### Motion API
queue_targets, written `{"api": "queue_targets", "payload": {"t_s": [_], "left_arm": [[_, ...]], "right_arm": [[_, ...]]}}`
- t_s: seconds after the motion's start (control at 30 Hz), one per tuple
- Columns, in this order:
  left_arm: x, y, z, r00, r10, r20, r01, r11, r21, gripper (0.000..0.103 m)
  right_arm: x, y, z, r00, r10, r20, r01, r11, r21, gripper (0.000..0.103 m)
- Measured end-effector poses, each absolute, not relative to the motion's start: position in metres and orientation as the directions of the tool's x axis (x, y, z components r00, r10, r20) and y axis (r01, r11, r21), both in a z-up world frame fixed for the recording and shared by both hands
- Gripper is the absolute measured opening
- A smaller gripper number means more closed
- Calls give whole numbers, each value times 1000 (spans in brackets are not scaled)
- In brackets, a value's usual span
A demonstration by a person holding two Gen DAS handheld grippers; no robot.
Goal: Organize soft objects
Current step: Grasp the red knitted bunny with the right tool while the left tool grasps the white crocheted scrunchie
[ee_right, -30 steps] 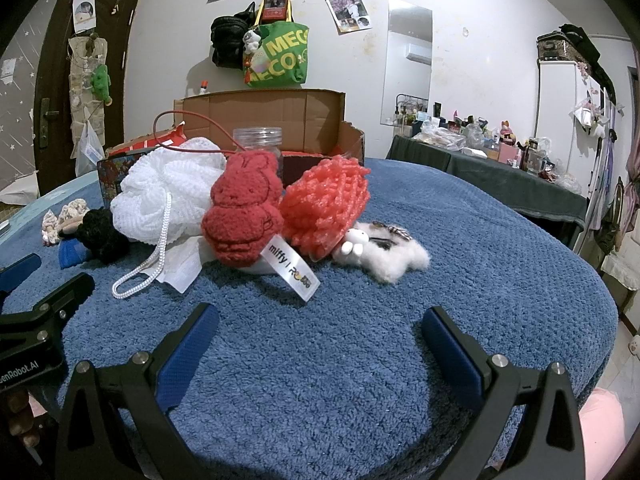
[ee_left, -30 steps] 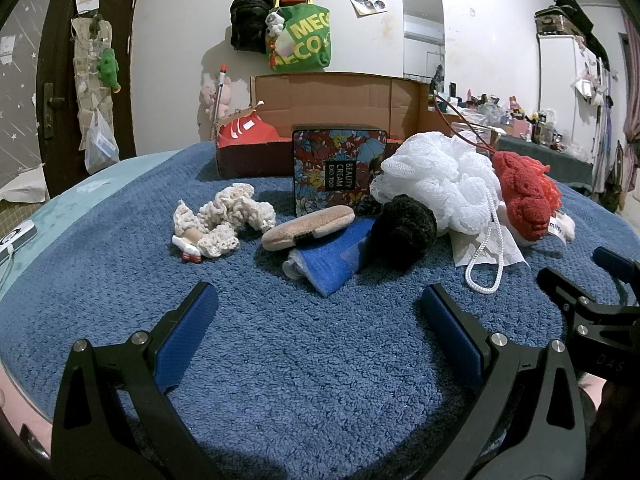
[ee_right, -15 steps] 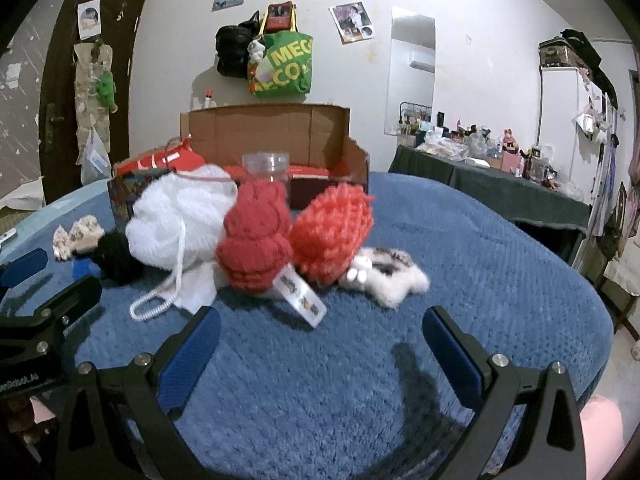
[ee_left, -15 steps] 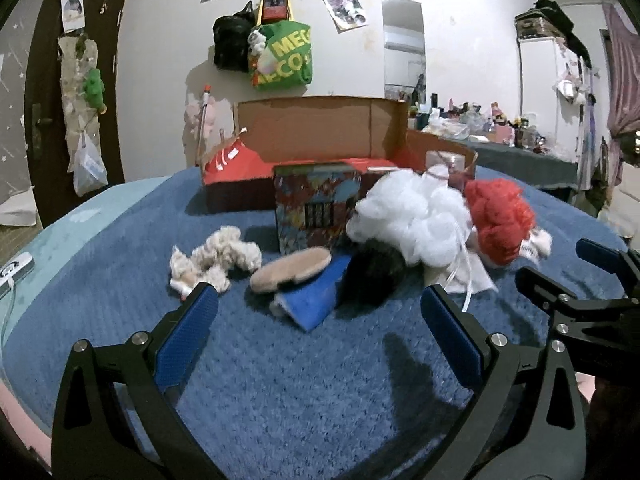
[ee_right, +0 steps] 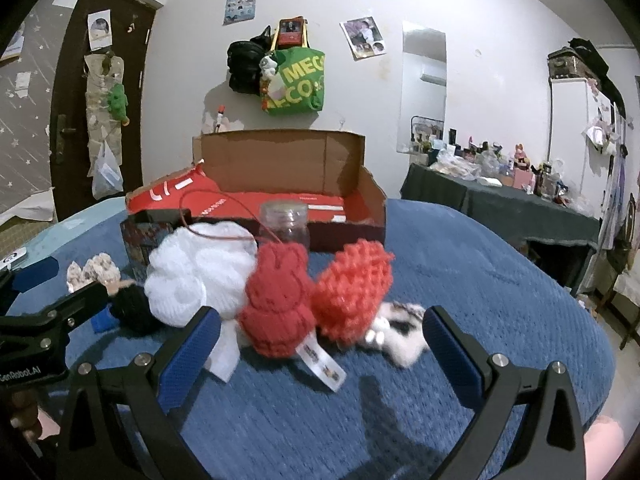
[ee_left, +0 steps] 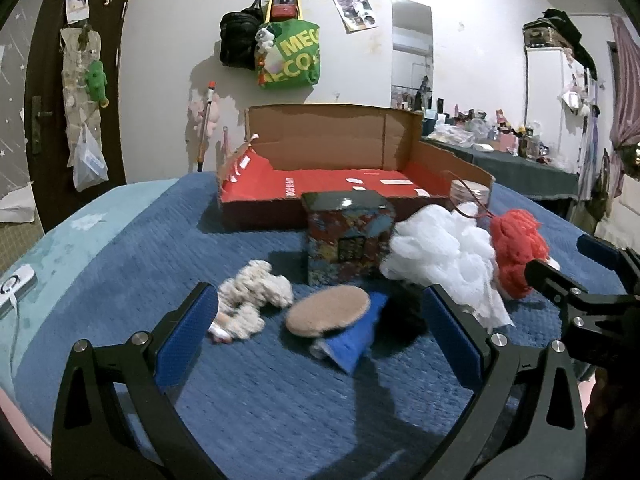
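Soft things lie in a row on the blue blanket. In the left wrist view: a cream knitted piece, a tan round pad on a blue cloth, a black pompom, a white mesh pouf and a red knitted toy. In the right wrist view: the red knitted toy, an orange knitted ball, a small white plush and the pouf. My left gripper and right gripper are open, empty and raised above the blanket.
An open cardboard box with a red floor stands behind the row. A patterned tin and a clear jar stand before it. A remote lies at the blanket's left edge. A cluttered table is right.
Both grippers have risen and tilted down, so the box floor now shows. The objects have not moved. Both stay open.
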State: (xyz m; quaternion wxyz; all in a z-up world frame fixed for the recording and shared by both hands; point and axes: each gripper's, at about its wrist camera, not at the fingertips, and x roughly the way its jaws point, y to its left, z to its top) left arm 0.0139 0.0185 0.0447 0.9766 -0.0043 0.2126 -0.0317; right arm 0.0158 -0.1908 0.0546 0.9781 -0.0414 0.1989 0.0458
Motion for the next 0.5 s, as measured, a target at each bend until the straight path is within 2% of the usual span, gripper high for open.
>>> {"api": "queue_targets", "payload": {"t_s": [0.23, 0.43, 0.5], "left_arm": [[24, 41, 52, 902, -35, -430, 40, 999, 2, 103], [38, 62, 59, 891, -29, -453, 42, 999, 18, 103], [44, 68, 58, 885, -32, -465, 50, 998, 27, 102]], "right_arm": [[27, -179, 63, 918, 88, -388, -128, 989, -78, 103], [36, -170, 63, 909, 107, -403, -153, 984, -86, 85], [39, -167, 62, 904, 109, -413, -160, 983, -90, 83]]}}
